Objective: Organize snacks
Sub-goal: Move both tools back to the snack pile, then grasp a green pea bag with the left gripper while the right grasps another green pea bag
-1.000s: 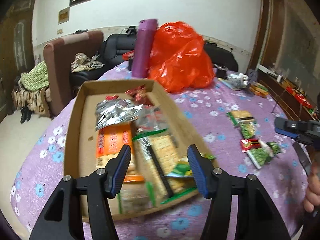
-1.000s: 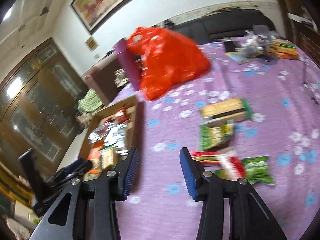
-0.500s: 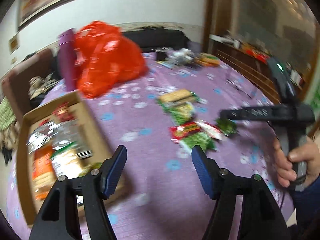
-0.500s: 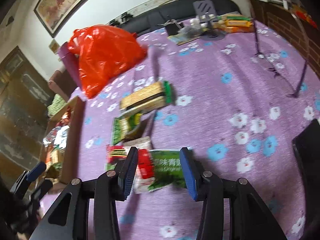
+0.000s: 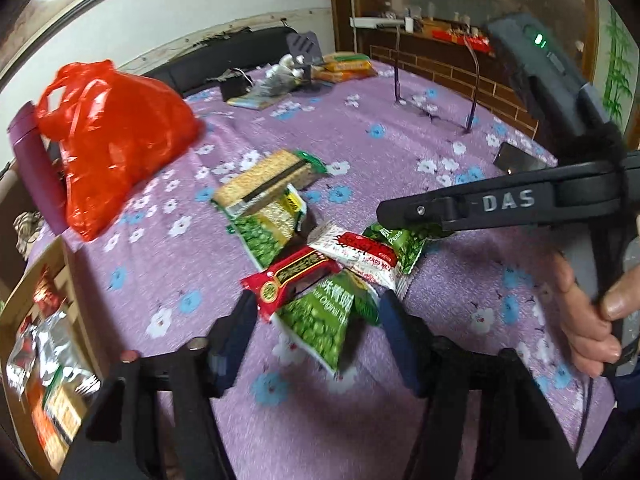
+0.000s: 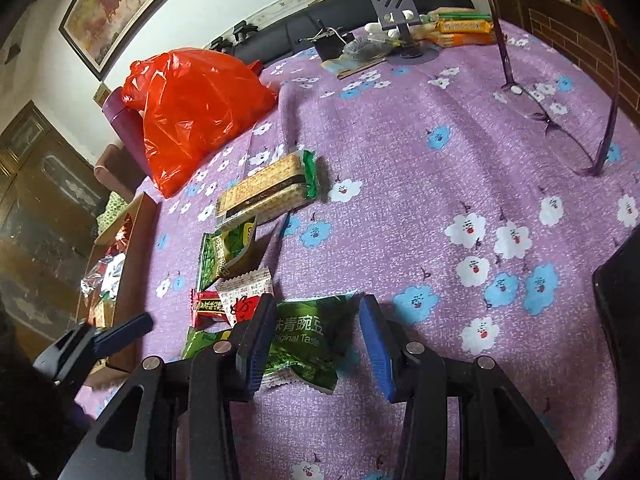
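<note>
Several snack packets lie in a loose pile on the purple flowered cloth. My left gripper [image 5: 316, 324] is open over a green pea packet [image 5: 320, 324] and a red packet [image 5: 292, 276]. My right gripper [image 6: 316, 332] is open around another green pea packet [image 6: 304, 336]; it also shows from the side in the left wrist view [image 5: 404, 216]. A white-and-red packet [image 5: 356, 252], a green-and-yellow packet [image 5: 268, 228] and a cracker pack [image 5: 268, 176] lie beyond. The cardboard box [image 5: 60, 272] with sorted snacks is at the far left.
A red plastic bag [image 5: 108, 132] and a purple bottle [image 5: 36, 160] stand behind the box. A phone stand [image 6: 396, 12], orange packs [image 6: 460, 26] and clutter sit at the far edge. A thin purple wire frame [image 6: 560, 120] stands at the right.
My left gripper swung right from the box to the loose pile. My right gripper moved down and closer to the green pea packet, which now lies between its fingers.
</note>
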`<state>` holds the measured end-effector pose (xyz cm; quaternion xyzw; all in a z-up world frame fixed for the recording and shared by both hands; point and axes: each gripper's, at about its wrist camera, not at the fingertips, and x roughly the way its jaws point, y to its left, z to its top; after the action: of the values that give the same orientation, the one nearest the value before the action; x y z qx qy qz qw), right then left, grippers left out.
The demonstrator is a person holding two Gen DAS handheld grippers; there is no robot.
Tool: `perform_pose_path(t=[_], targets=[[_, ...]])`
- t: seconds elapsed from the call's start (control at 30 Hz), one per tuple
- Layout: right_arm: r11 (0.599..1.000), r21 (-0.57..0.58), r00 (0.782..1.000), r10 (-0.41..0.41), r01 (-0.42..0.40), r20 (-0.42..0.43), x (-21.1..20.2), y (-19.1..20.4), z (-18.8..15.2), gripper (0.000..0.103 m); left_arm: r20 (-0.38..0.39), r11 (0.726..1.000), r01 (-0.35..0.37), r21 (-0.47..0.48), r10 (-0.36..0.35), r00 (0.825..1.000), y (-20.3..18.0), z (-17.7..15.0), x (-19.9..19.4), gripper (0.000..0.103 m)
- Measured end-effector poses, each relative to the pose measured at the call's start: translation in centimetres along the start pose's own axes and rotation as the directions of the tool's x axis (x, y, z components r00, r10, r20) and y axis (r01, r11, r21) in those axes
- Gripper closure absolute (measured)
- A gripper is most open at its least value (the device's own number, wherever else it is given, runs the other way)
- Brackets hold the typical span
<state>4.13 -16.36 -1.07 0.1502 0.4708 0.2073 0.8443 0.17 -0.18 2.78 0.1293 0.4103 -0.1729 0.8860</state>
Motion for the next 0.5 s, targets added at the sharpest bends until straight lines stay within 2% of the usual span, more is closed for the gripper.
perform_pose_path(t=[0.13, 0.4, 0.5], targets=[[1.0, 0.003, 1.0, 0.013, -0.013, -0.006, 0.1, -0.1, 0.1, 0.057, -0.016, 1.0, 0.01, 0.018, -0.01, 1.0, -0.2, 0.0, 1.4, 0.05], [1.0, -0.004, 1.0, 0.014, -0.014, -0.012, 0.1, 0.2, 0.0, 0.057, 0.008, 0.999, 0.038, 0.019, -0.038, 0.999, -0.3, -0.2, 1.6, 0.05], [1.0, -0.007, 1.0, 0.009, -0.009, -0.014, 0.1, 0.3, 0.0, 0.055, -0.016, 1.0, 0.007, 0.024, -0.006, 1.0, -0.6, -0.1, 2.5, 0.048]])
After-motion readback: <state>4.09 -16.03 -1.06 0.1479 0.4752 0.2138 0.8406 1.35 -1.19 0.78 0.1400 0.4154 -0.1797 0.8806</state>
